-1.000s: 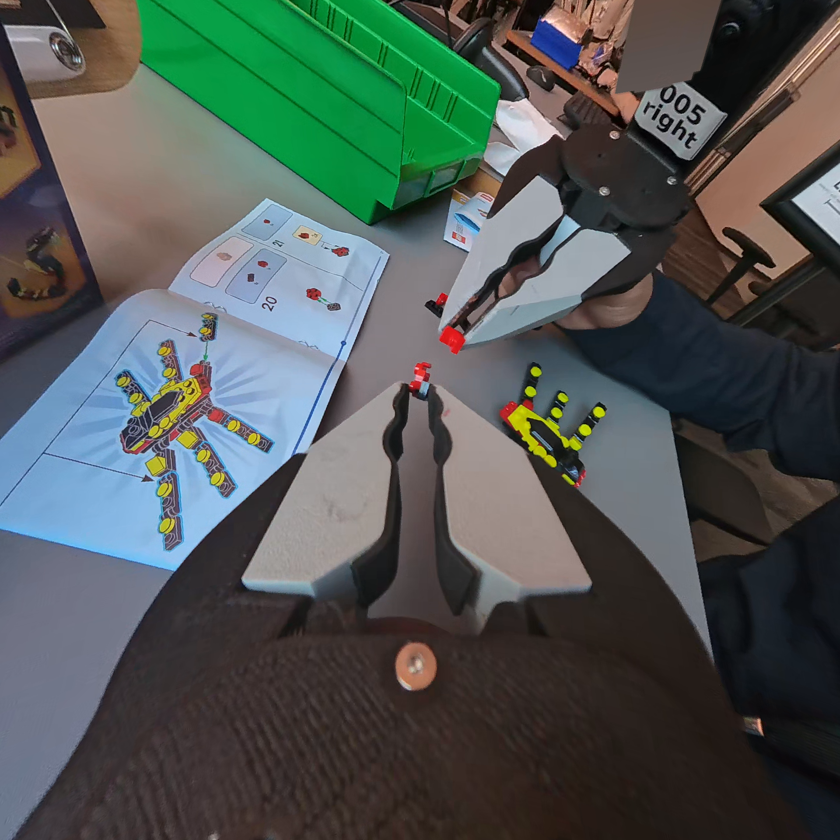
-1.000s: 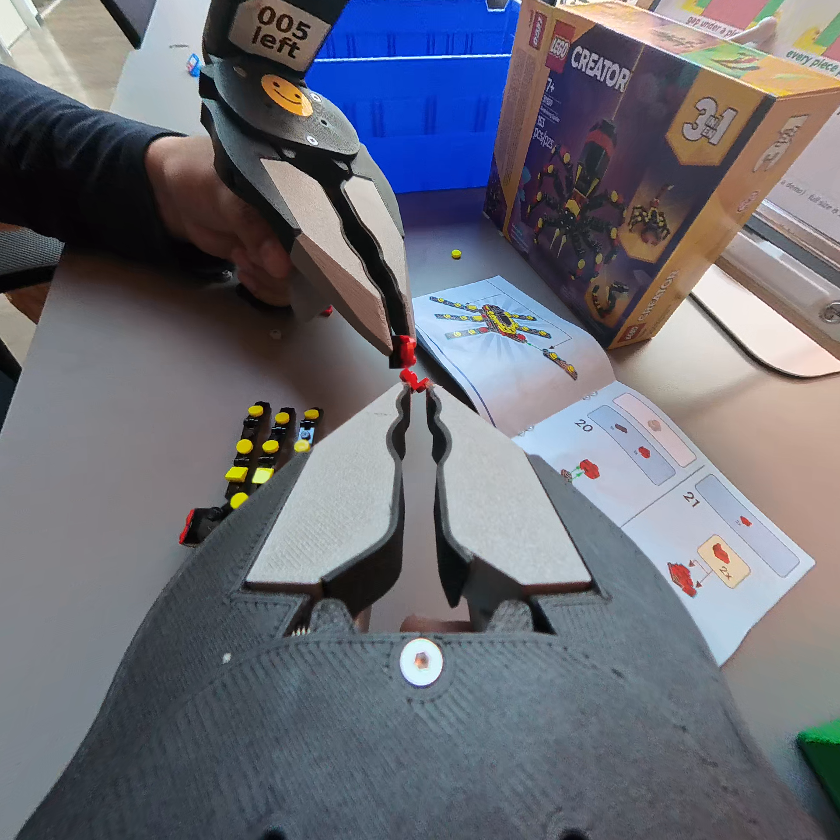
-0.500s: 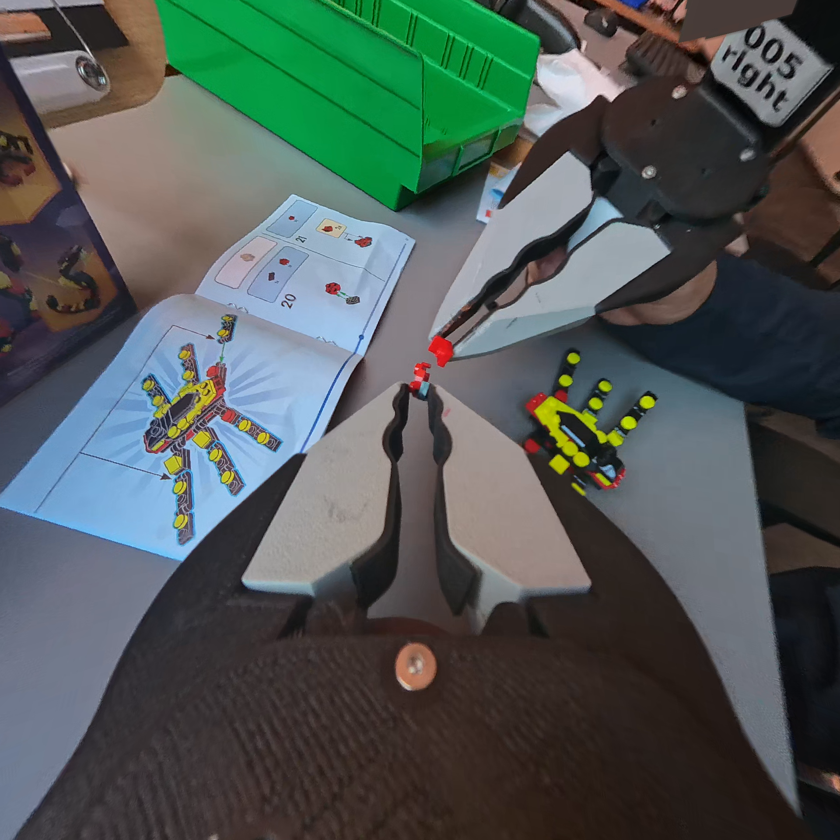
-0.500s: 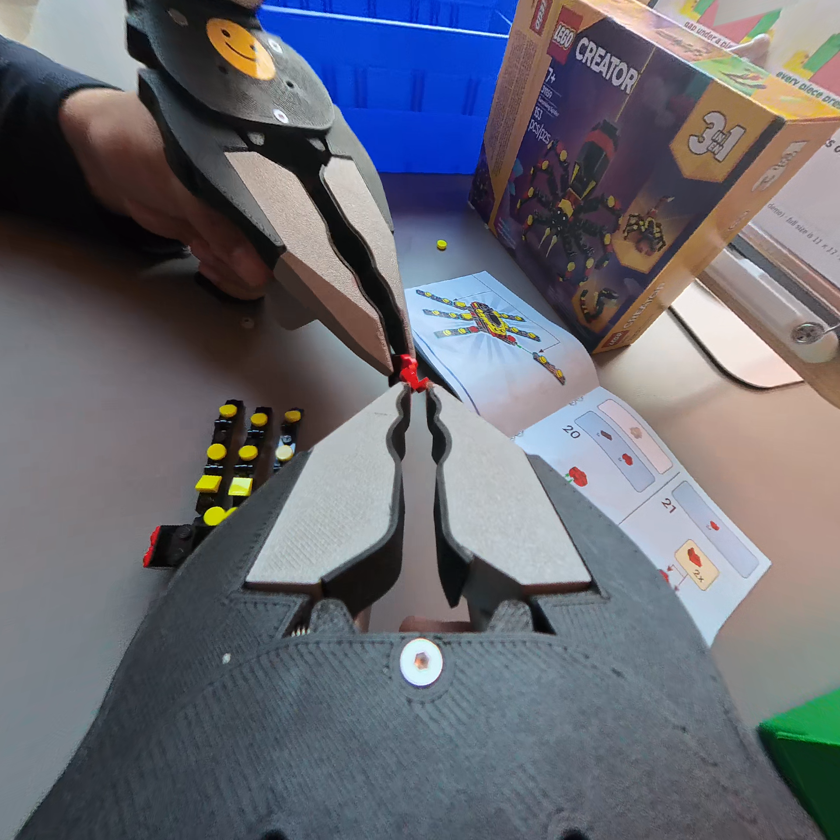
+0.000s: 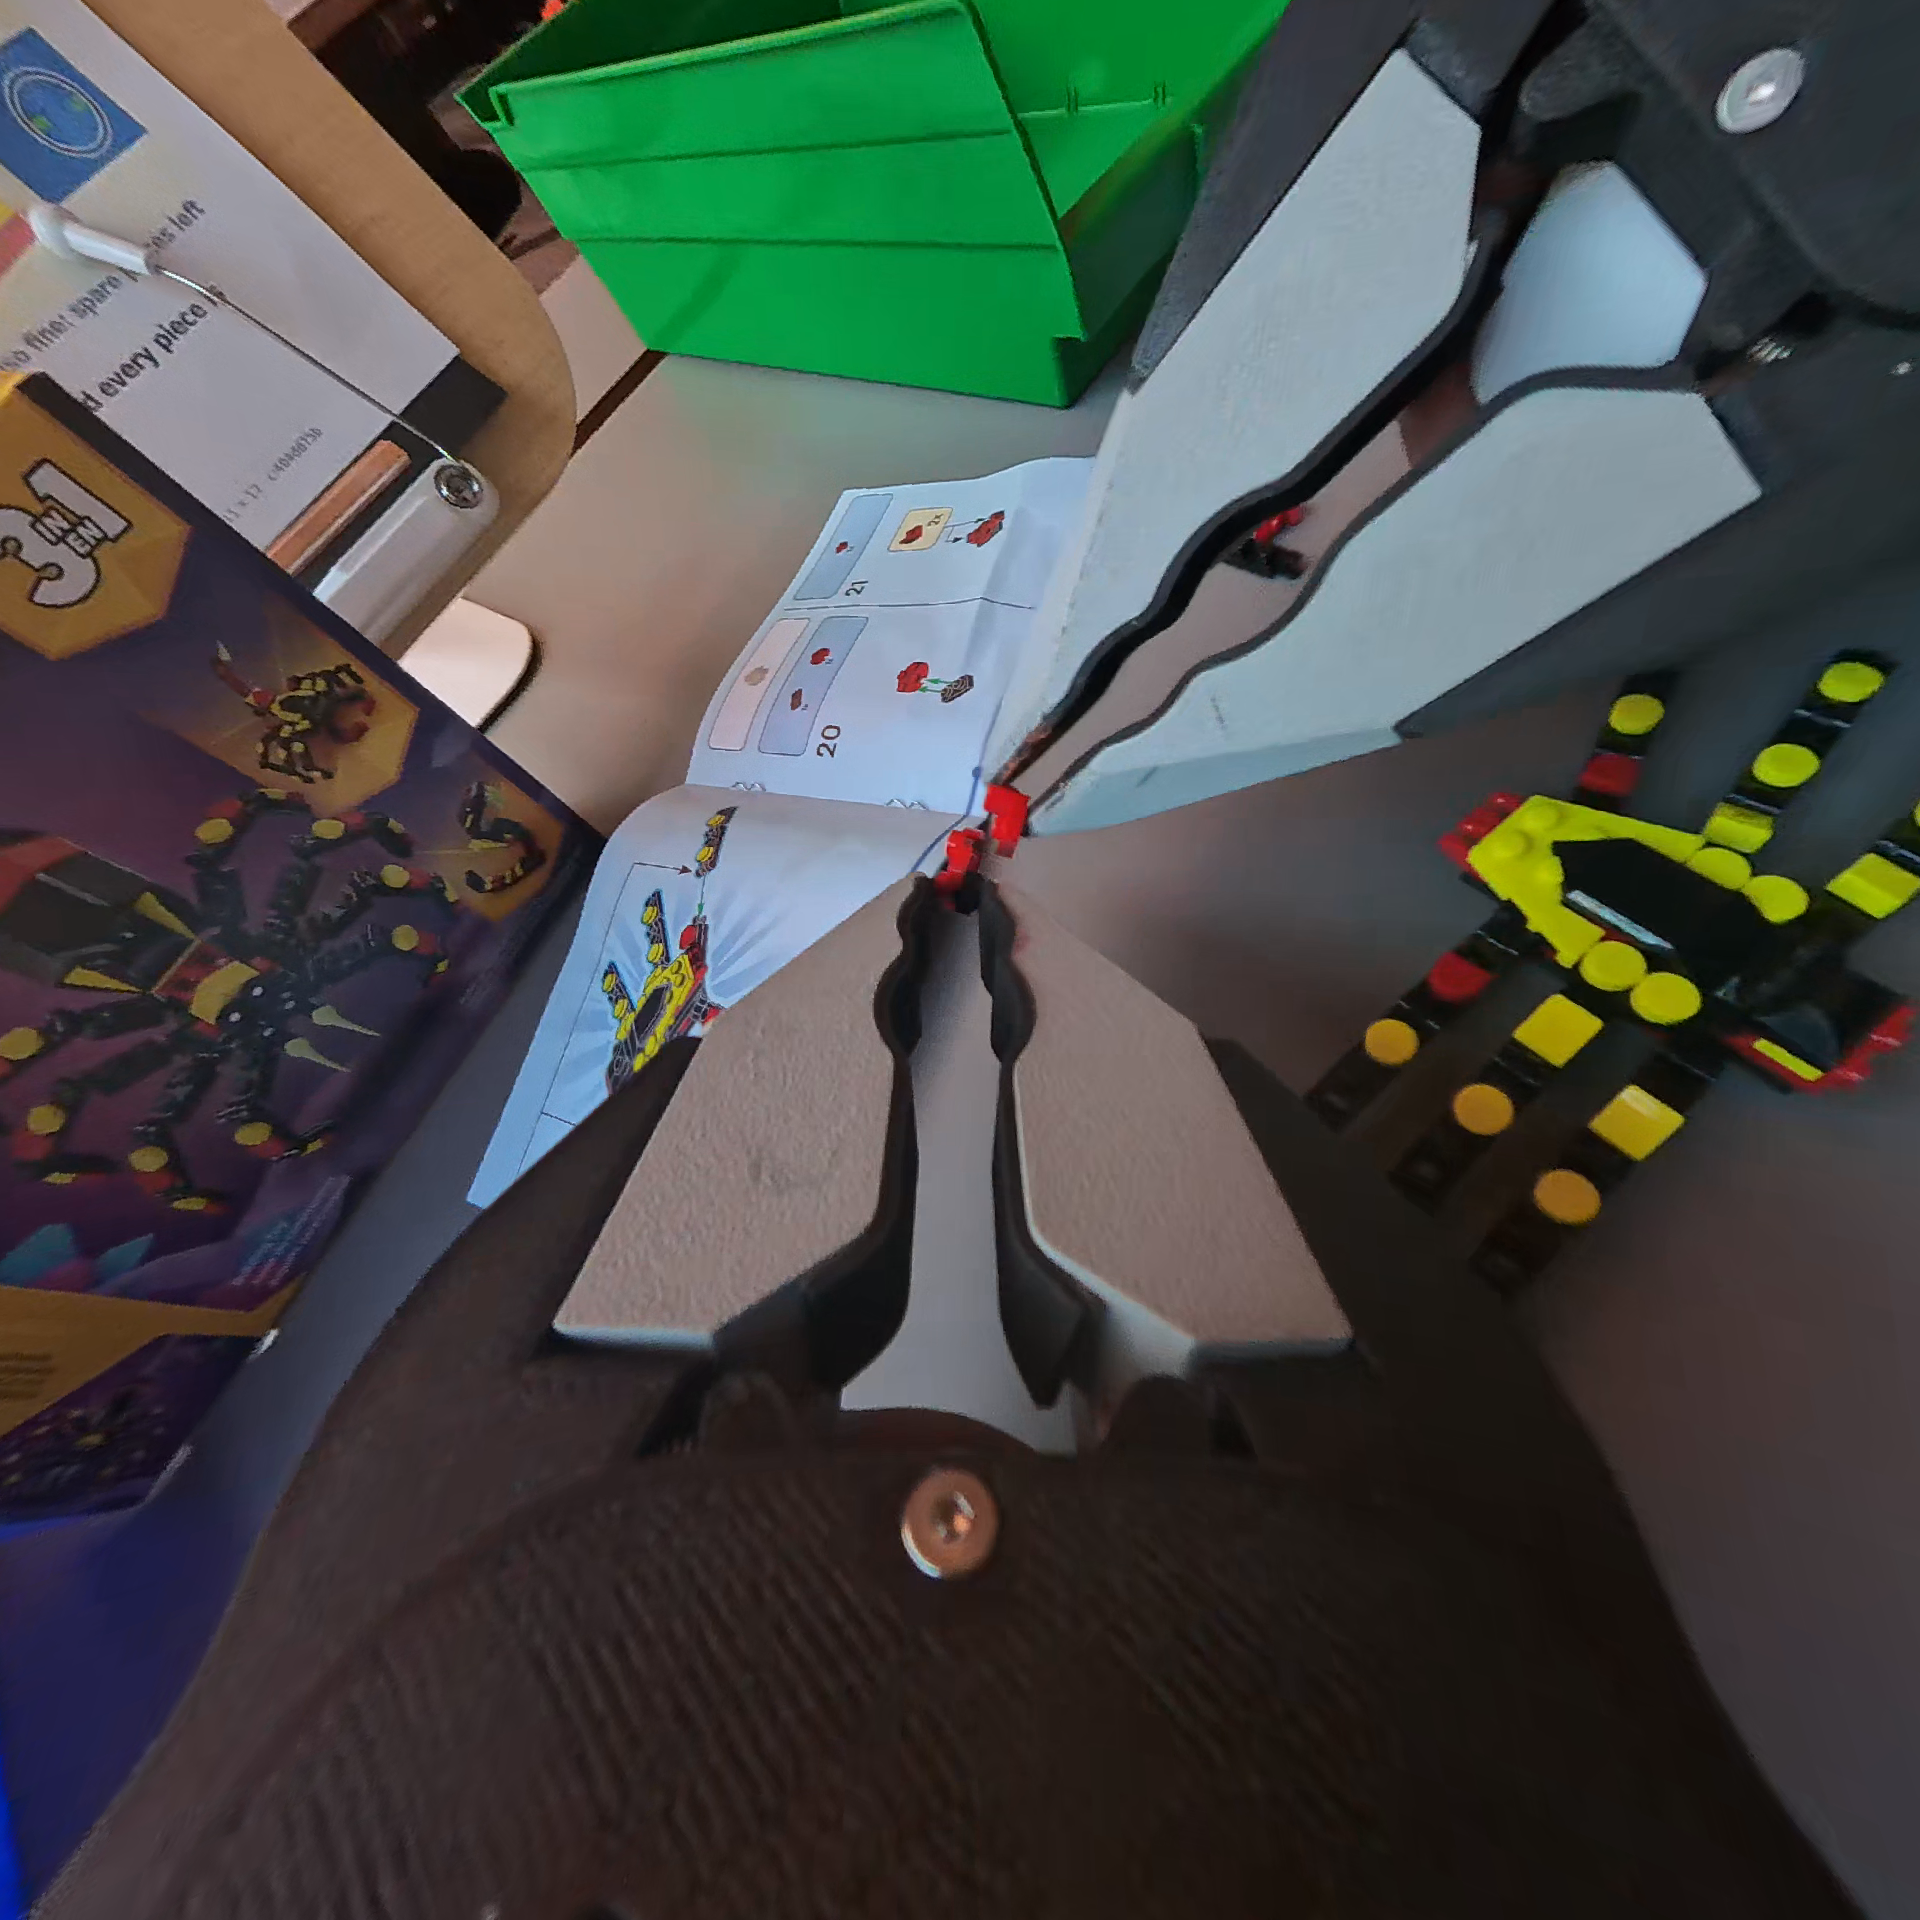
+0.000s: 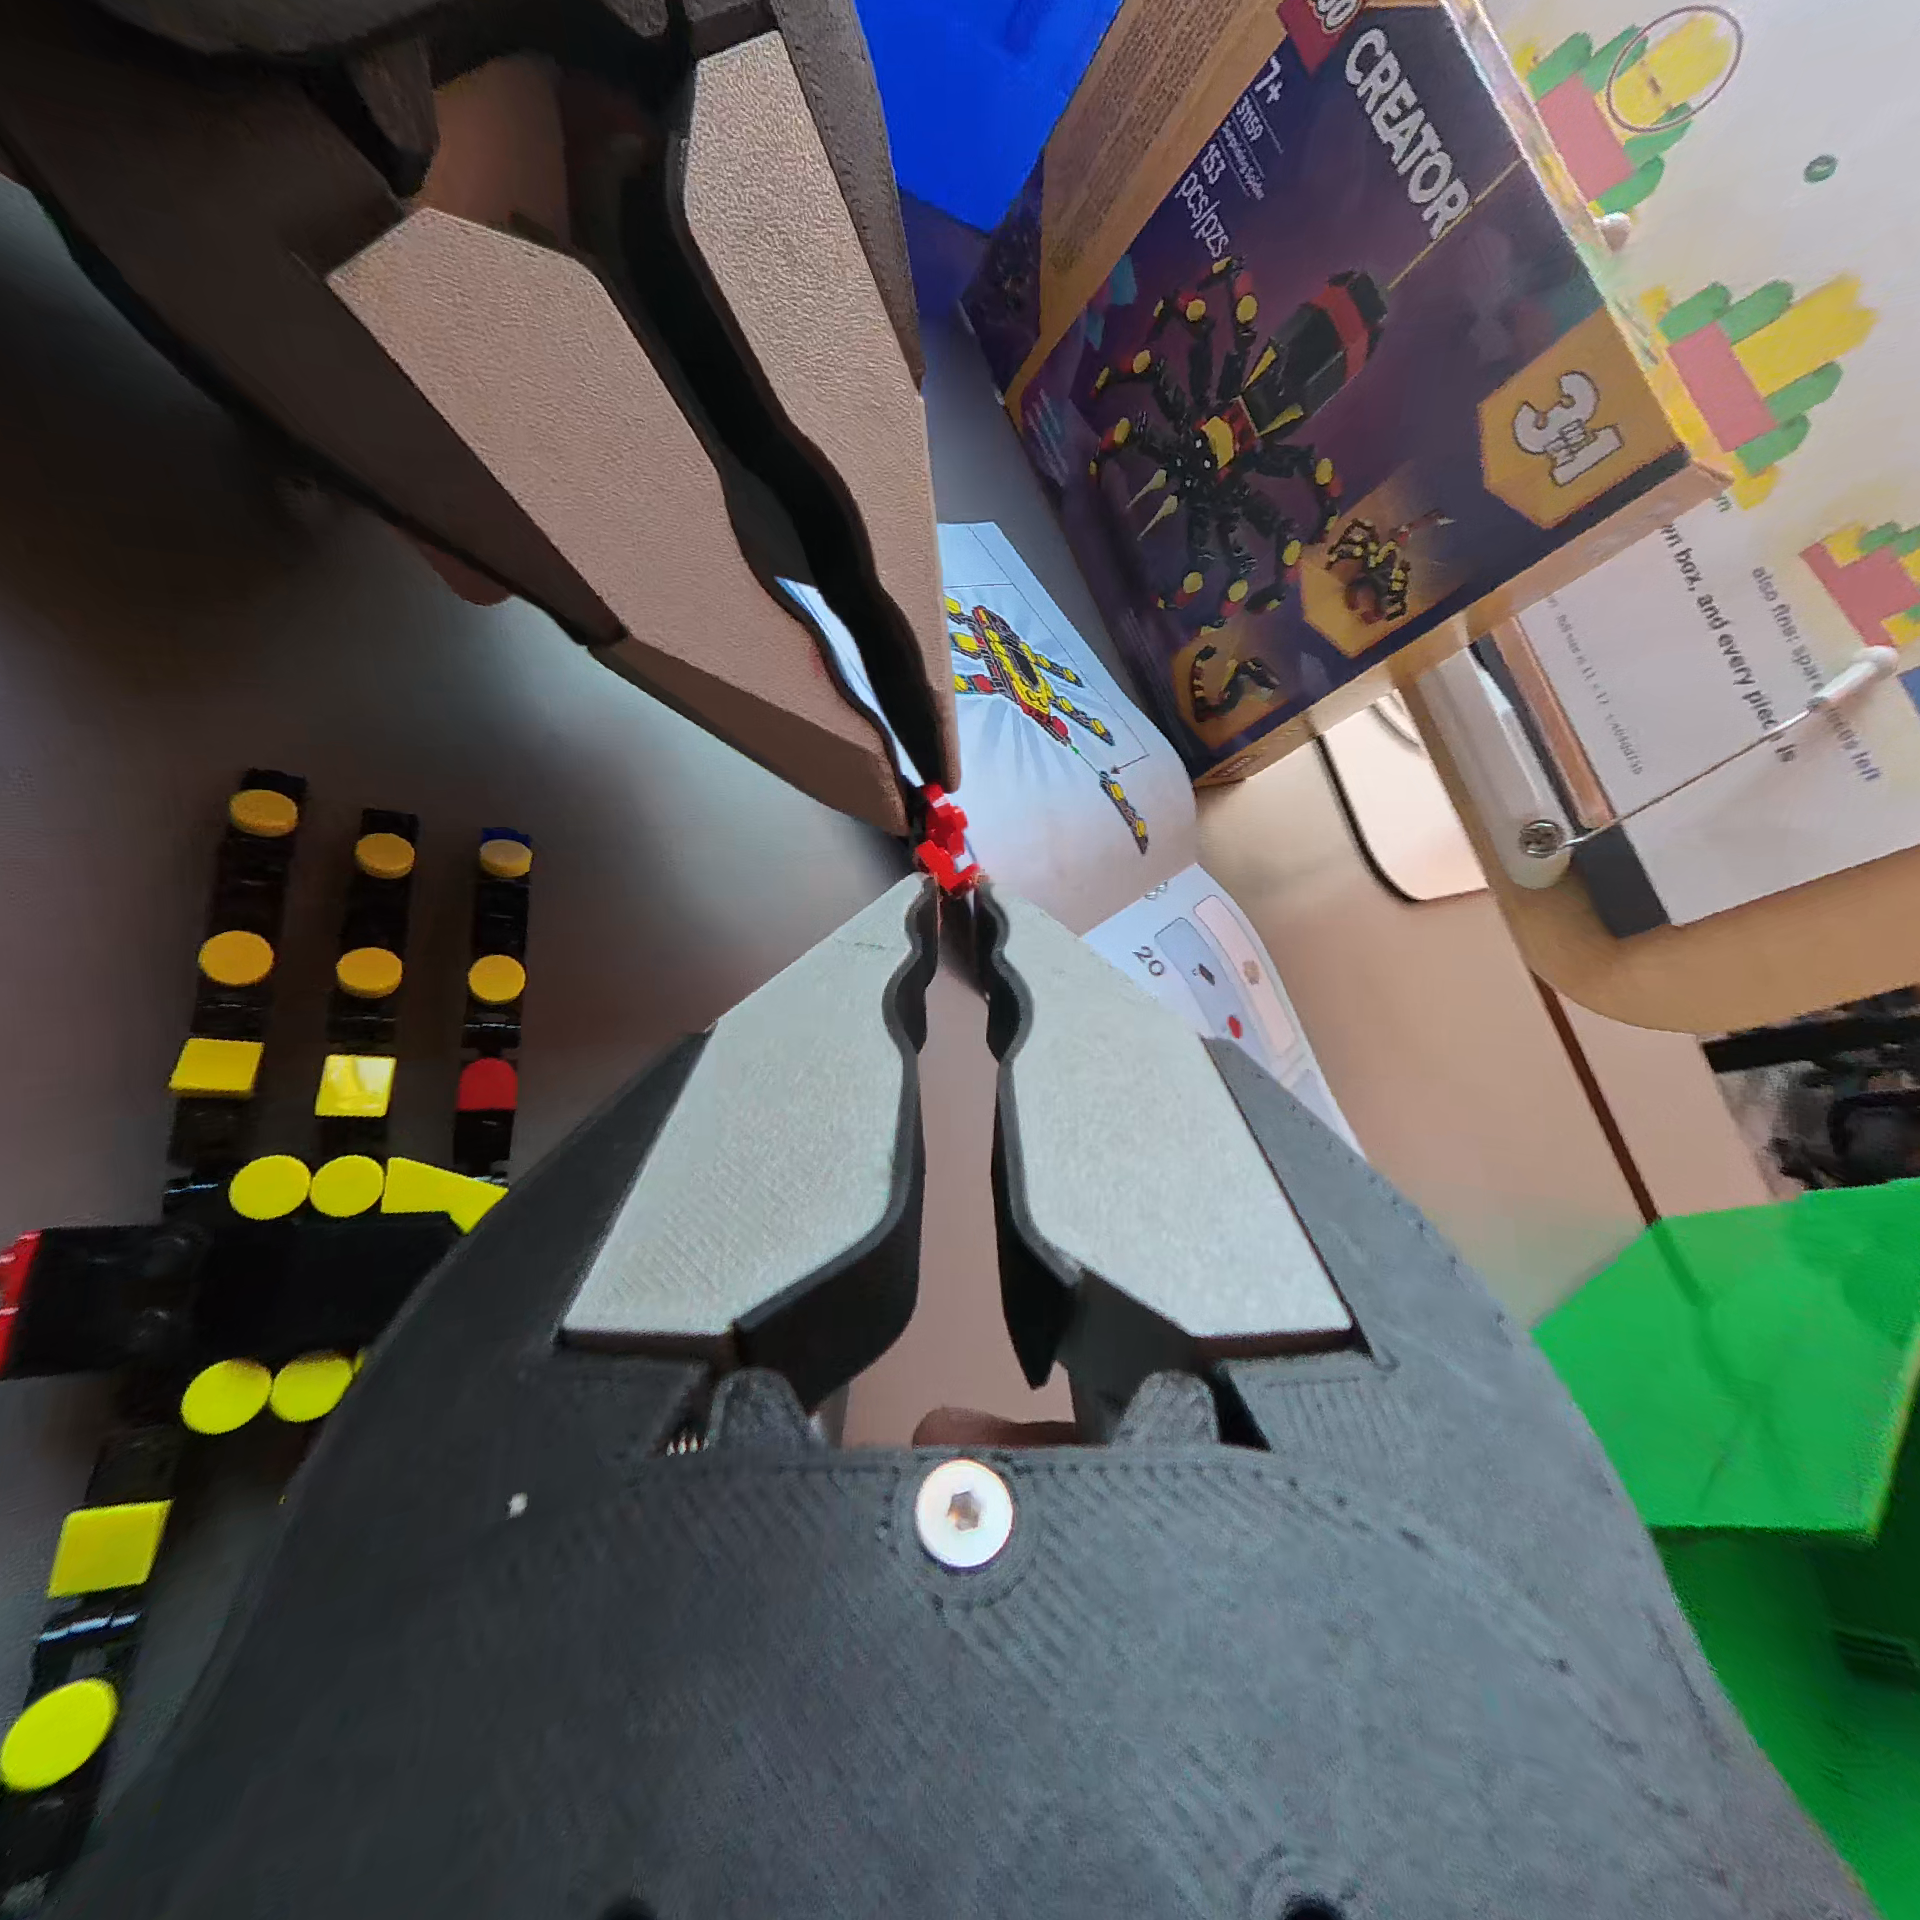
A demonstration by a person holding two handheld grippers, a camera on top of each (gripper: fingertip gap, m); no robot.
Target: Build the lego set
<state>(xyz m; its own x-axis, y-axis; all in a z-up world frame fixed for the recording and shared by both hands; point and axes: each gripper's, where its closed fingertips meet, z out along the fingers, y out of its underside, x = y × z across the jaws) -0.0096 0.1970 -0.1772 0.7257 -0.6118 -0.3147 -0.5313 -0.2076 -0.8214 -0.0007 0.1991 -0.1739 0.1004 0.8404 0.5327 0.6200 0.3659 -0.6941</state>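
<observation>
My left gripper [image 5: 954, 899] is shut on a small red-and-black piece [image 5: 958, 860]. My right gripper [image 5: 1023, 800] comes in from the upper right, shut on a small red brick [image 5: 1006, 812]. The two pieces touch tip to tip just above the table. In the right wrist view the right gripper [image 6: 951, 899] holds its red brick [image 6: 954, 871] against the piece [image 6: 940, 812] in the left gripper [image 6: 930, 795]. The black-and-yellow spider build [image 5: 1621, 935] lies flat on the table beside the grippers; it also shows in the right wrist view [image 6: 343, 1174].
The open instruction booklet [image 5: 862, 665] lies behind the tips. The set's box [image 5: 208, 935] stands at the left, a green bin [image 5: 831, 208] beyond. A small black-and-red piece [image 5: 1268, 545] lies on the table. A blue bin [image 6: 966, 104] stands behind the box [image 6: 1299, 364]. My two grippers' fingertips are within a few centimetres of each other.
Both grippers have closed the gap and dropped lower toward the table. The two red pieces, apart a second ago, now touch. Both stay shut.
</observation>
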